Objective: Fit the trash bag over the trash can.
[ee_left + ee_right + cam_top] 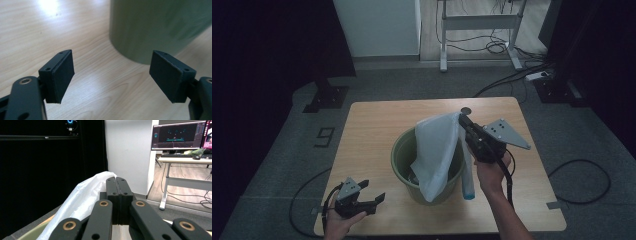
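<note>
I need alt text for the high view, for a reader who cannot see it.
The right gripper holds a white plastic bag up over a green bin on a wooden table. The left gripper waits open near the table's front edge, left of the bin.

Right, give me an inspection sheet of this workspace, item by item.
Surface: wooden table, bare around the bin.
Job's things: green bin; white plastic bag draped into it, one corner lifted.
Clutter: small round object near the far edge.
Grippers: left gripper open, near the bin's wall; right gripper shut on the bag.
Cables: cable looping on the floor.
Surroundings: grey floor, white desk frame, lit monitor.
</note>
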Available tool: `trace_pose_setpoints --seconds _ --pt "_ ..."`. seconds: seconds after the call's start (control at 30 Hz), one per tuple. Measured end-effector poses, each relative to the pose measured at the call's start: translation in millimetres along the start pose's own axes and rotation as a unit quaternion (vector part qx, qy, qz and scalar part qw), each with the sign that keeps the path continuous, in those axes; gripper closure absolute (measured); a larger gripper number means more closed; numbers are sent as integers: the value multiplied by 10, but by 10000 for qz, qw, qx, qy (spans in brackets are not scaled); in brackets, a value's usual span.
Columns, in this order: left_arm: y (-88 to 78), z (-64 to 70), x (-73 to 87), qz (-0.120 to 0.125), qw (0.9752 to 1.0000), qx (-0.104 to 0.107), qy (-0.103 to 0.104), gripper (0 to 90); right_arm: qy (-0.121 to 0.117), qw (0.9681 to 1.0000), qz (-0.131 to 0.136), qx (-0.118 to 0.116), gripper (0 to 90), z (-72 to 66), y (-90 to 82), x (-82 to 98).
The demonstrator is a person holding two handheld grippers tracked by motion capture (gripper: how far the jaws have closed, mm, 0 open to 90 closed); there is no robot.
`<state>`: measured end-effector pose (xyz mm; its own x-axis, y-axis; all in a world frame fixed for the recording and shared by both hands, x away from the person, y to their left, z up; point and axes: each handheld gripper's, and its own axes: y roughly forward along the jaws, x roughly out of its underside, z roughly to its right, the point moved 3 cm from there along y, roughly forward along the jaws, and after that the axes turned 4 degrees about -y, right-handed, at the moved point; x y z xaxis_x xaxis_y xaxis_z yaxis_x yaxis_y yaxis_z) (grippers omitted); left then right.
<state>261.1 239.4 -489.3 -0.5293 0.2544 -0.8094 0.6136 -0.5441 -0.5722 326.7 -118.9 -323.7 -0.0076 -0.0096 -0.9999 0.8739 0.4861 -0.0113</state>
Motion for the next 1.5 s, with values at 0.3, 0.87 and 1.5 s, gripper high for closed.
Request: trace_pose_setpoints --seconds 0.3,0.87,1.5 --pt "-381 511 -315 426 9979 340 343 202 0 10000 -72 -24 891 -9 -14 17" --pt "-450 1007 -597 623 9949 578 547 180 -10 9999 -108 20 891 -35 13 21" --pt "-141 1451 -879 601 9907 590 1069 344 32 10000 -51 23 891 -44 -14 8"
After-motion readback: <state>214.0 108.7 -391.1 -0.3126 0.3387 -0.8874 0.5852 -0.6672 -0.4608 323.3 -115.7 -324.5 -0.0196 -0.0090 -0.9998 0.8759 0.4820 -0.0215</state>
